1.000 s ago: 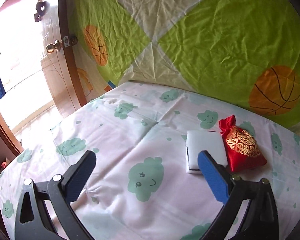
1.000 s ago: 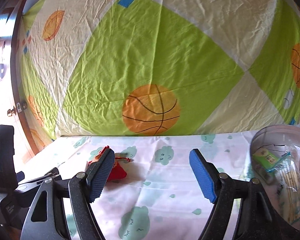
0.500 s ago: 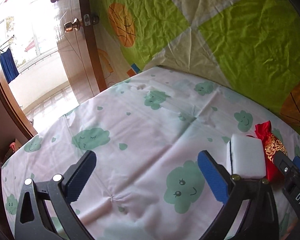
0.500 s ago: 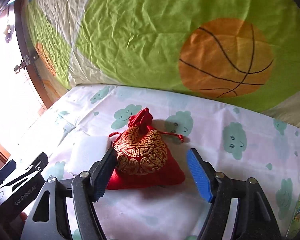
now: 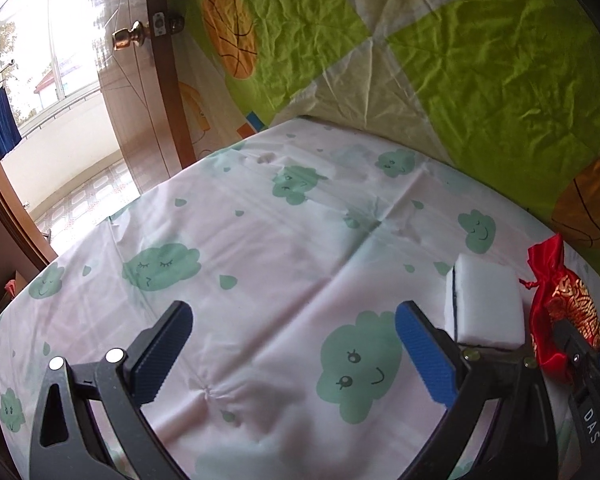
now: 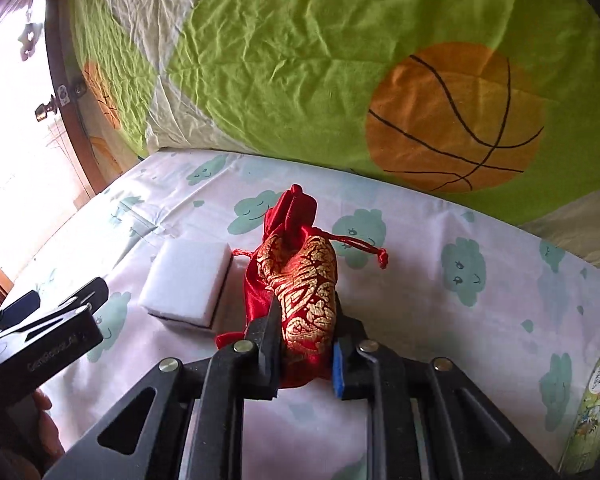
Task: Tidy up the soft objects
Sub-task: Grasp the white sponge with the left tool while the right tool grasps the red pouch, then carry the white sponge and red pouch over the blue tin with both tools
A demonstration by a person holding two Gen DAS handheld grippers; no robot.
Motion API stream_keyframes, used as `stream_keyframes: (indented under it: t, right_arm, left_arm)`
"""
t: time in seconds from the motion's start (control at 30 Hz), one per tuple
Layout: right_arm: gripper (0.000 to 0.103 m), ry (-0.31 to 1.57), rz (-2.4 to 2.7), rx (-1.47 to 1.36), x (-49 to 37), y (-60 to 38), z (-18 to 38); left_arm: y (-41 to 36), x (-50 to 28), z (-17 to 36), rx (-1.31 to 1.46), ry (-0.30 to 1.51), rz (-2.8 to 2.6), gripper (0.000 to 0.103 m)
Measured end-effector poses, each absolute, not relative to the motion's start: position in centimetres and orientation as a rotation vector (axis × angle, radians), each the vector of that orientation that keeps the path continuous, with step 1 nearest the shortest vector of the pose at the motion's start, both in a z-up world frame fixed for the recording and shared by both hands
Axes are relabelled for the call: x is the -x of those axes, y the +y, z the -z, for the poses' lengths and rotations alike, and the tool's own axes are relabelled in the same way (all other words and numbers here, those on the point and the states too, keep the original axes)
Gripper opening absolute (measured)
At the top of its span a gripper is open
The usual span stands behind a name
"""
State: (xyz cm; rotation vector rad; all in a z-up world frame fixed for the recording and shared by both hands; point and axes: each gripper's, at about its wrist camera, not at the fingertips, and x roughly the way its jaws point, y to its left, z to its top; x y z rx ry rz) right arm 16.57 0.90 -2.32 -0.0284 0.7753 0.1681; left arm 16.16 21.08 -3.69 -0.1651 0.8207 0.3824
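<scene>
A red drawstring pouch [image 6: 300, 272] with gold embroidery lies on the cloud-print sheet [image 6: 440, 320]. My right gripper [image 6: 305, 308] is closing on it: both pads press its sides and the fabric bulges between them. A white sponge block [image 6: 188, 276] sits just left of the pouch, nearly touching it. In the left wrist view the sponge [image 5: 486, 304] and pouch [image 5: 564, 304] are at the right edge. My left gripper [image 5: 294, 316] is open over bare sheet, and its right finger [image 5: 420, 352] is close beside the sponge. Nothing is between its pads.
A round printed tin [image 6: 596, 408] stands at the right edge of the sheet. A green quilt with basketball prints [image 6: 452, 120] hangs behind. A wooden door with a brass knob [image 5: 126, 38] lies beyond the sheet's left edge.
The right gripper swung left to the pouch, dropped around it and closed from wide open until it squeezes it. The left gripper shifted left, so the sponge now lies outside its right finger.
</scene>
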Motion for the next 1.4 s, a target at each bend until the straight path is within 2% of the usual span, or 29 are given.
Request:
stream_keyframes:
  t: [0.23, 0.5, 0.83, 0.97, 1.07, 1.13, 1.4]
  right_arm:
    - [0.020, 0.573, -0.098, 0.024, -7.4, -1.7, -0.3]
    - [0.020, 0.467, -0.088, -0.058, -0.1, -5.1, -1.5]
    - [0.020, 0.424, -0.036, -0.097, 1.2, -5.7, -1.7]
    - [0.021, 0.427, -0.040, -0.104, 1.3, -5.9, -1.5]
    - [0.021, 0.432, -0.038, -0.119, 1.2, -6.2, -1.4]
    - [0.021, 0.431, -0.040, -0.131, 1.2, -6.4, -1.4]
    - [0.021, 0.356, 0.018, -0.116, 2.2, -6.6, -2.0]
  left_arm:
    - [19.7, -15.6, 2.9, 0.153, 0.768, -0.268, 0.103]
    - [16.9, -14.8, 1.7, 0.093, 0.709, -0.075, 0.103]
    - [10.7, -15.9, 3.0, 0.037, 0.805, -0.061, 0.102]
    - [9.9, -17.5, 4.3, 0.029, 0.890, -0.169, 0.092]
    - [10.7, -18.0, 5.2, 0.072, 0.938, -0.173, 0.079]
    - [11.4, -17.9, 5.3, 0.114, 0.938, -0.155, 0.058]
    - [11.7, -16.7, 4.3, 0.186, 0.857, -0.045, 0.056]
